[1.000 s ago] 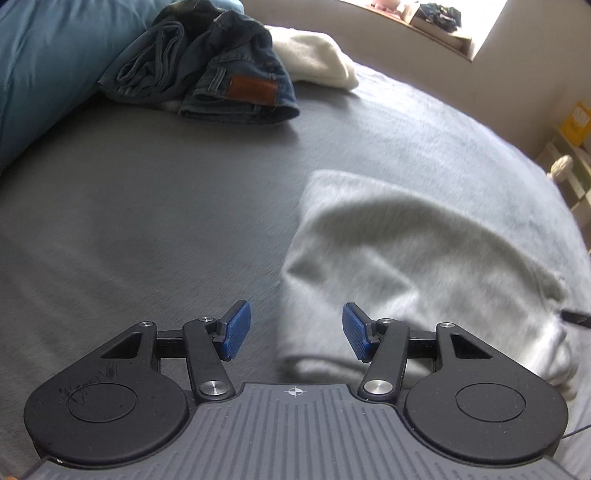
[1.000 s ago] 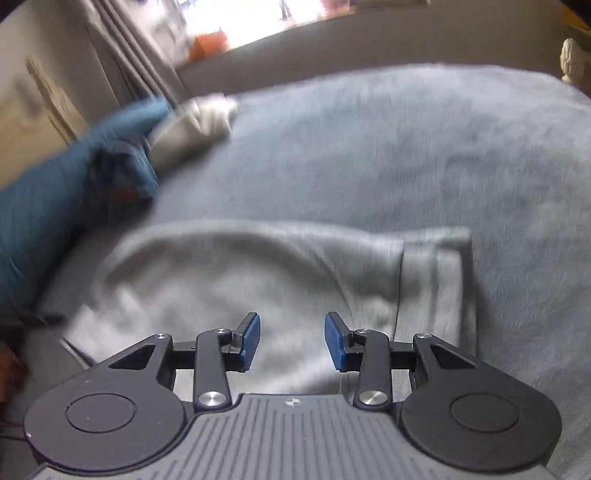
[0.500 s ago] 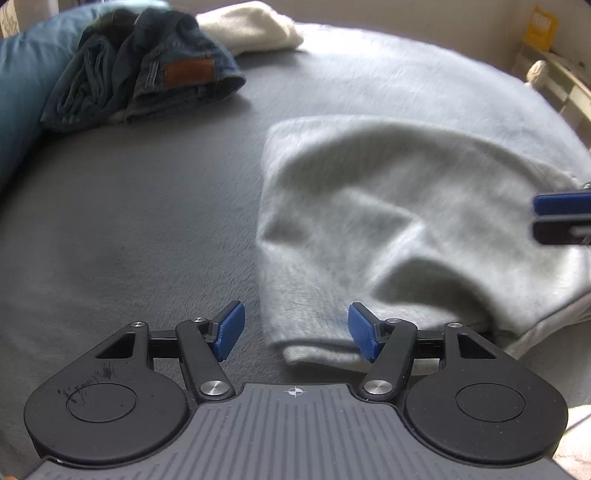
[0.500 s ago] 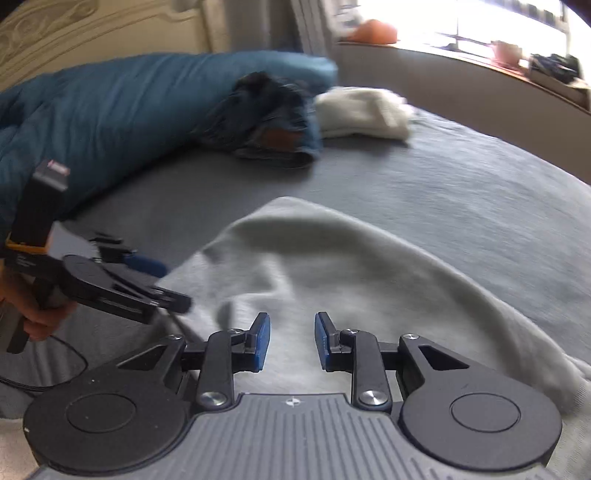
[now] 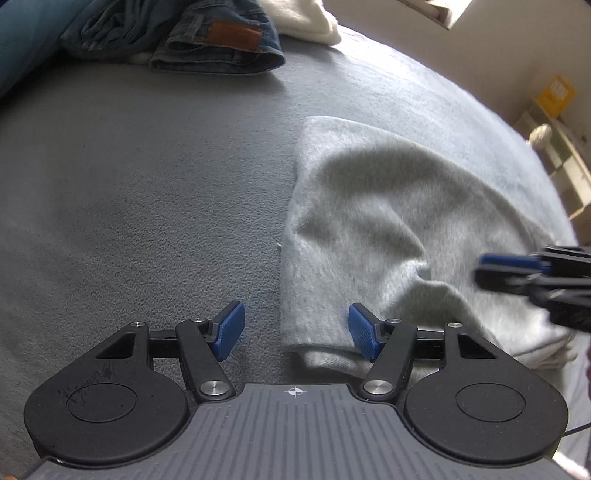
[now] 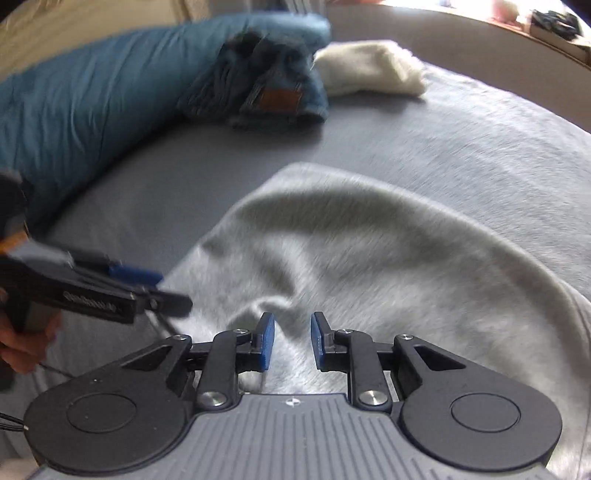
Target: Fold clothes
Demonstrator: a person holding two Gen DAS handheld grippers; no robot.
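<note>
Grey garment (image 5: 388, 229) lies rumpled on the bed cover (image 5: 129, 206), near edge just under both tools; step looks like the pre-fold pinch, nothing gripped yet. L gripper (image 5: 295, 332) is open wide, its jaws just been opening, straddling the garment's corner w/o pressing. R gripper (image 6: 289, 341) has been closing, jaws narrow w/ cloth below, not clamped. Vs 1 s ago: R view swung toward the jeans (image 6: 266, 85). Next: both drop, bite the edge.

Daylight from a window (image 6: 517, 14) at upper right, blown out there. Right wrist view motion-blurred; left wrist view sharper, smeared at right edge. Strong fisheye bending; soft shadows in fabric folds.
</note>
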